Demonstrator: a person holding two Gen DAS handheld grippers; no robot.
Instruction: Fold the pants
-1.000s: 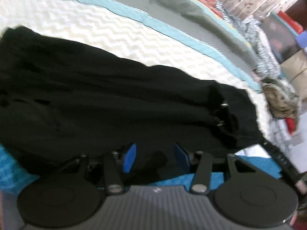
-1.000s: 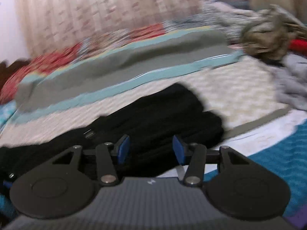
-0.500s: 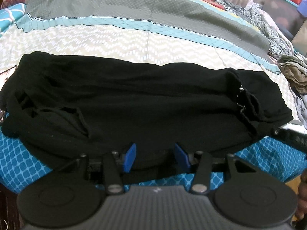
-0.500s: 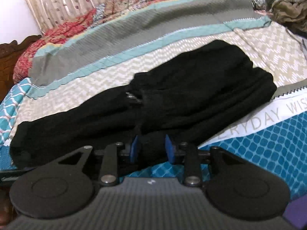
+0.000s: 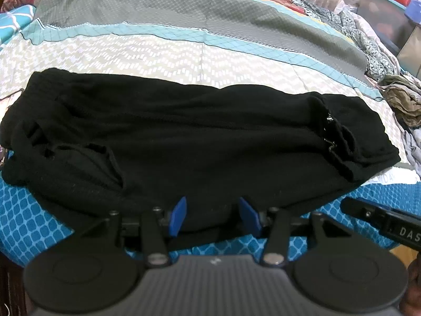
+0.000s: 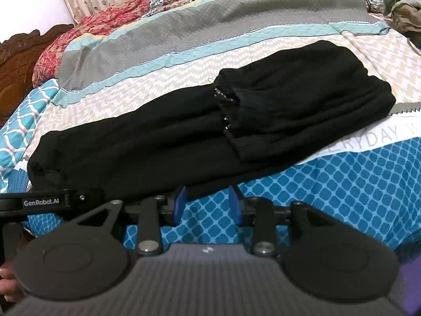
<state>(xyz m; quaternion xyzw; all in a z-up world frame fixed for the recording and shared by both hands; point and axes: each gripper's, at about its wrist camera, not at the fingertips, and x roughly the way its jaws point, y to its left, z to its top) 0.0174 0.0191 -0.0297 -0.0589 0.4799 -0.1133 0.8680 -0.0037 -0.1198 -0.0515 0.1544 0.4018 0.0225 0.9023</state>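
Pants (image 5: pixel 200 142) lie flat across the bed, long axis running along the near edge, on the cream zigzag band of the quilt (image 5: pixel 184 55), with their front edge spilling onto the blue diamond-print sheet (image 6: pixel 342 184). Black fabric, folded lengthwise into one long strip; the leg end is doubled back on top, and its cuff (image 6: pixel 231 110) with small metallic zipper bits sits on the upper layer near the right end. Waist end is toward the left edge of the bed, a pocket flap (image 5: pixel 86 155) loose there. Left gripper (image 5: pixel 214 217) is at the near edge, mid-length of the pants, blue fingers (image 5: pixel 179 216) spread wide and nothing between them; tips just at the fabric's front edge, can't tell if touching. Right gripper (image 6: pixel 206 206) is also at the near edge, fingers (image 6: pixel 234 205) parted at a moderate gap and empty, over the blue sheet just beside the pants' front edge, left fingertip right at the fabric. Each camera catches the other gripper's body at its frame edge: the one marked GenRobot.AI in the right wrist view, the other low right in the left wrist view. Pile of clothes (image 5: pixel 402 102) sits at the far right side of the bed, well apart from the pants. Carved wooden headboard (image 6: pixel 18 60) at the far left end.
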